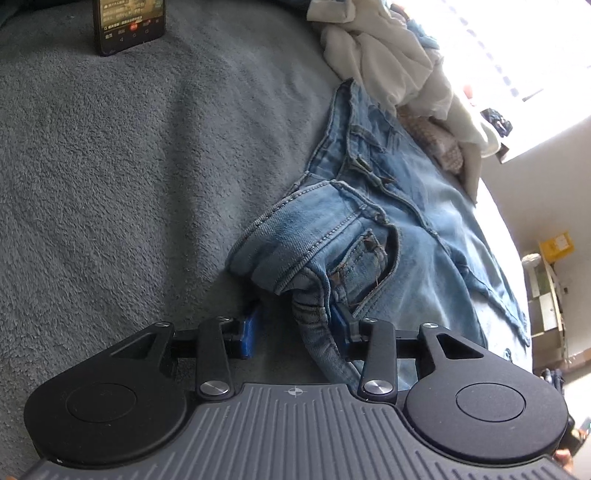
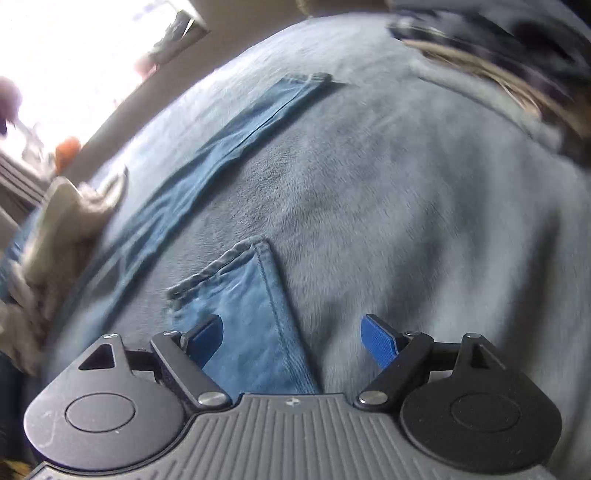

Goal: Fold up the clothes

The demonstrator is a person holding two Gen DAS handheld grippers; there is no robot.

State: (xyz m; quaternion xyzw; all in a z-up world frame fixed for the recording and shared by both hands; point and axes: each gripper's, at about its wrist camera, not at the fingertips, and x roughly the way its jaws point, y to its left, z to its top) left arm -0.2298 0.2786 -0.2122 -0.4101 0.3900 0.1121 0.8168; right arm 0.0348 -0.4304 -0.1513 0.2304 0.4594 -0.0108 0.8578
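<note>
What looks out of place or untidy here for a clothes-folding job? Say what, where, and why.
The jeans are bunched at the waistband in front of the left claw rather than lying flat. A phone lies on the grey blanket, and crumpled white clothing is heaped beyond the jeans, unfolded.

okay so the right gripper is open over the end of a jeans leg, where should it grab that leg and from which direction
Grip the hem corner of the jeans leg, where the cuff meets the side seam. It lies flat on the grey blanket, so the right gripper should probably slide one finger under from the bare blanket side, pinching the stiff stitched edge.
</note>
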